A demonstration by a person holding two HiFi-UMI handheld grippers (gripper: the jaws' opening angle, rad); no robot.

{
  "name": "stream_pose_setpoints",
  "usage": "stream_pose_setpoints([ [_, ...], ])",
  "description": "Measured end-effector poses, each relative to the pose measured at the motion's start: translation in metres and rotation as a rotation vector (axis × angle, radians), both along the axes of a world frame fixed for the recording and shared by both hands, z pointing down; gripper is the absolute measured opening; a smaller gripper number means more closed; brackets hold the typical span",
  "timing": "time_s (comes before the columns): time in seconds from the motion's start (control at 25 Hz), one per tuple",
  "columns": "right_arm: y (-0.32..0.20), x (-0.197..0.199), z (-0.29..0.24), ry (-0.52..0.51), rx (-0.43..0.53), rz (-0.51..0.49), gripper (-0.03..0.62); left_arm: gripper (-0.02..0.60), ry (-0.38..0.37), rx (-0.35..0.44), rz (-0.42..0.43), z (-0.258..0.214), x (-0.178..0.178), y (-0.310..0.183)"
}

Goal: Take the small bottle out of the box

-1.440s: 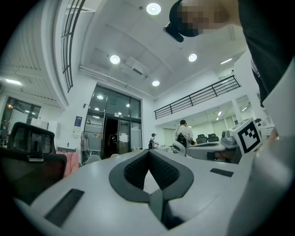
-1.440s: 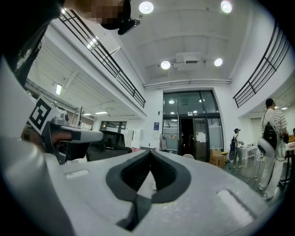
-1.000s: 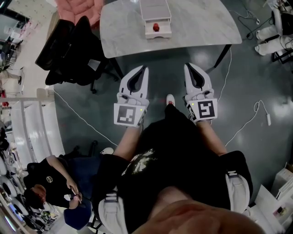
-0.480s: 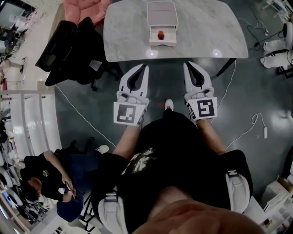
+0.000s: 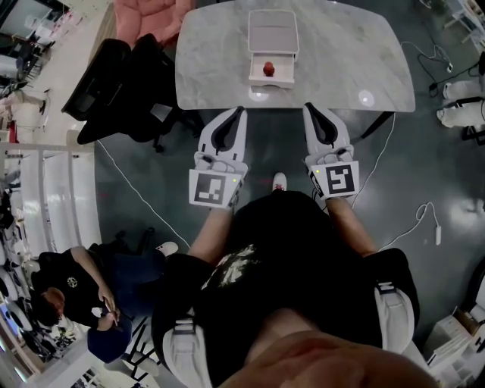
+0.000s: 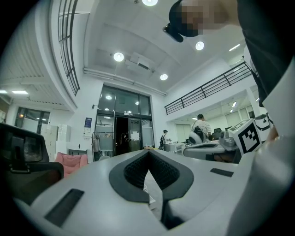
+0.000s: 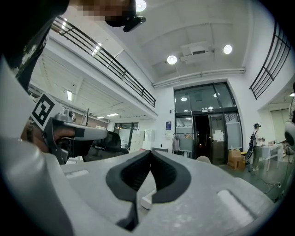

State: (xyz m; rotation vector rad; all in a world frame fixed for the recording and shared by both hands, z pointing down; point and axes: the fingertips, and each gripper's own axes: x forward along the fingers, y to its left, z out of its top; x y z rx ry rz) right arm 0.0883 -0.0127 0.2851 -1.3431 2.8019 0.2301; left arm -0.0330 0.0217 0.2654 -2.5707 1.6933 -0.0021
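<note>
A small red bottle [image 5: 268,69] stands in the open lower half of a white box [image 5: 271,79], whose lid [image 5: 272,34] lies folded back behind it on the marble table [image 5: 341,53]. My left gripper [image 5: 241,111] and right gripper [image 5: 309,107] are held level side by side, with their tips at the table's near edge, short of the box. Both are shut with nothing between the pads. In the left gripper view the left gripper [image 6: 148,152] shows its tips pressed together. The right gripper [image 7: 150,152] looks the same in its own view.
A black office chair [image 5: 121,83] stands left of the table, with a pink seat [image 5: 148,19] behind it. A person [image 5: 83,292] sits at the lower left by white shelving. Cables [image 5: 413,220] run over the dark floor on the right.
The table and box have slid down the head view, nearer to me. Both grippers have advanced with me to the table's edge. Their jaws stay shut.
</note>
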Motion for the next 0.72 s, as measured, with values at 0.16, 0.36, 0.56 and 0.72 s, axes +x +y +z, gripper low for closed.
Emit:
stream_pose_setpoints([
  [0.16,-0.018,0.007,-0.002,-0.006,0.011,-0.015,-0.005,0.009,-0.005,0.020,-0.004,-0.004,0.010,-0.017],
  [0.36,-0.040,0.012,0.005,-0.007,0.003,-0.029,-0.005,0.009,-0.007,0.022,-0.038,0.000,0.009,-0.035],
  [0.56,-0.051,0.005,0.008,-0.011,-0.002,-0.053,-0.005,0.009,-0.009,0.007,-0.058,0.005,0.008,-0.040],
  [0.72,-0.055,-0.004,0.008,-0.005,-0.003,-0.070,-0.005,0.009,-0.001,0.004,-0.051,0.007,0.007,-0.049],
])
